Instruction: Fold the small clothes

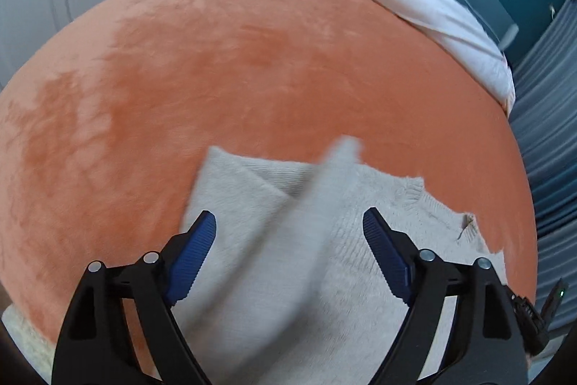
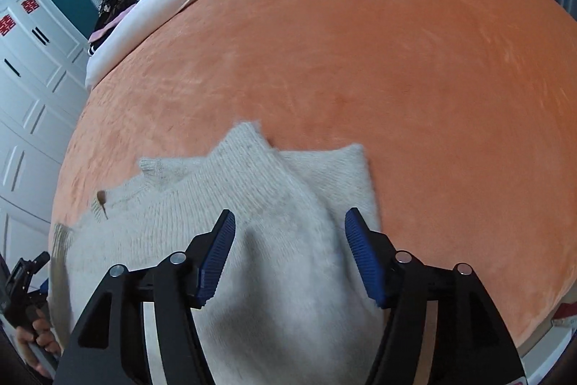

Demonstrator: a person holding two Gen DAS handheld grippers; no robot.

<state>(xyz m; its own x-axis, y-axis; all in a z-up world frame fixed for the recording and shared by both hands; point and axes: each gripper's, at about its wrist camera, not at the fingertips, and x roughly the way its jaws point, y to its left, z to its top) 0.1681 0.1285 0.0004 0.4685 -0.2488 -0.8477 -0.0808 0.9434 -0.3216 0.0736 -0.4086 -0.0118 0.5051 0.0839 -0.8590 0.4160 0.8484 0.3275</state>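
While a cream knit sweater point(image 1: 288, 240) lies partly folded on an orange plush blanket point(image 1: 234, 60), the left gripper point(image 1: 288, 222) hovers over it with jaws spread wide, gripping nothing. A blurred sleeve crosses the garment's middle in the left wrist view. To its right, the right gripper point(image 2: 288, 222) hangs equally wide open and empty above the sweater's folded edge. Doing this fold well likely means pinching matching edges at both sides, lifting evenly and laying the knit flat, since the fuzzy fabric could bunch or slide.
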